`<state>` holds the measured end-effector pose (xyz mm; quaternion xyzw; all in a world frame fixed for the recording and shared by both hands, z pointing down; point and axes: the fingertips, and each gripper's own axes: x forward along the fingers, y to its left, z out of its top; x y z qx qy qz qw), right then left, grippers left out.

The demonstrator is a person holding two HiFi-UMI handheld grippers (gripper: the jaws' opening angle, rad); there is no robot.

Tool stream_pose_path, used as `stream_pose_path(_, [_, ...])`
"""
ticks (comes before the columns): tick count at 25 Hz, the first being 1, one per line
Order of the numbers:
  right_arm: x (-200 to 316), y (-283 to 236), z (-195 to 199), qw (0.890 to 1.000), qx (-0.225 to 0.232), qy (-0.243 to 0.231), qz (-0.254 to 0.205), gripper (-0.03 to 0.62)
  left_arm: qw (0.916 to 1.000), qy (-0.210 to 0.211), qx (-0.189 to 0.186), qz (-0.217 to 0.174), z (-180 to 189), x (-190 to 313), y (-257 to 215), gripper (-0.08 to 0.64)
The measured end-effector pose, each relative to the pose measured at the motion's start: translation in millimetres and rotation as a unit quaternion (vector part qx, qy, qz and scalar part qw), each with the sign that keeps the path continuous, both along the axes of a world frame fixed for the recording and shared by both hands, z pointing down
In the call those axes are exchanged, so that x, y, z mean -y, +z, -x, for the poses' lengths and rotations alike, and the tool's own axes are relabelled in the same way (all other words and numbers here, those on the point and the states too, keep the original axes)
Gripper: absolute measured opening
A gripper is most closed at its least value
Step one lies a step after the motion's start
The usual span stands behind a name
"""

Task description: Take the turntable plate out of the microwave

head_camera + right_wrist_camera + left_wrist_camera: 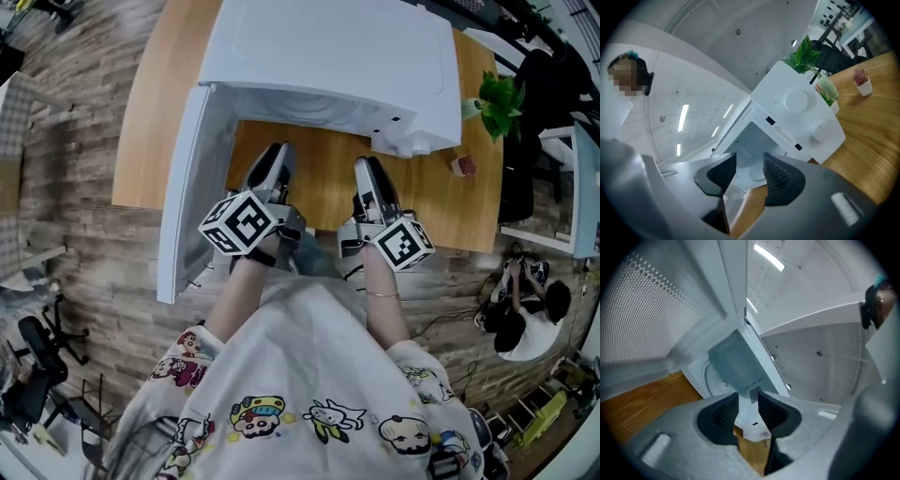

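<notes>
Left tongs (277, 150), right tongs (367, 166) apart, empty; open white microwave (328, 56) at 12 o'clock, pale round turntable plate (757, 174) inside.

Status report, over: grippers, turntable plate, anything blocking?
Left gripper and right gripper open, empty, facing the microwave. Turntable plate not gripped, likely the pale round shape inside. Door swung wide; nothing blocks the opening.

Glossy white microwave (328, 47) — smooth casing, wood-grain table (422, 202) — matt
</notes>
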<state>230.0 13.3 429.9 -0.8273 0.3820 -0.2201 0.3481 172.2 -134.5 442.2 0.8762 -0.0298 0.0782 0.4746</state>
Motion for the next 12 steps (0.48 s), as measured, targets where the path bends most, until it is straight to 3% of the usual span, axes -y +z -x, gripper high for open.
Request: stream_pose_path(12, [25.3, 26.4, -5.5, 0.994, 0.071, -0.028, -0.072, 0.173, 0.9944, -0.014, -0.007, 0.105, -11.4, -2.4, 25.0, 0.123])
